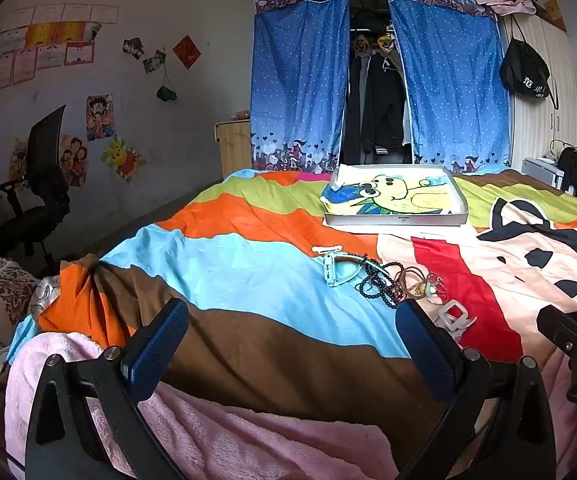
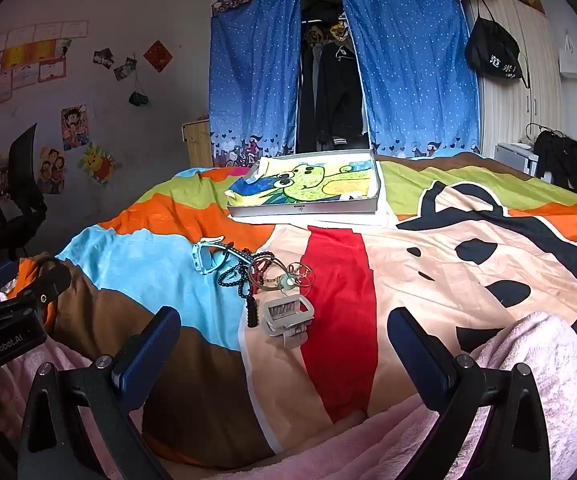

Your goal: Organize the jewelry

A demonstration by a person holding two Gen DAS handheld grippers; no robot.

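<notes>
Bedroom, bright patchwork bedspread: sorting looks not yet begun.
Jewelry sits in one tangled heap mid-bed: a pale blue watch, dark bead strings, thin rings and a grey hair claw nearest the camera. Farther back, the shallow white tray, lined with a cartoon drawing, holds no jewelry I can see. Left gripper and right gripper hover short of the heap, fingers wide apart, holding nothing; every piece seems left to place.

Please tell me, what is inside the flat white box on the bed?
The white box holds a cartoon drawing of a green creature, which lines nearly all of its floor. No jewelry is visible on the drawing. Whatever lies beneath the drawing is covered and cannot be seen.
</notes>
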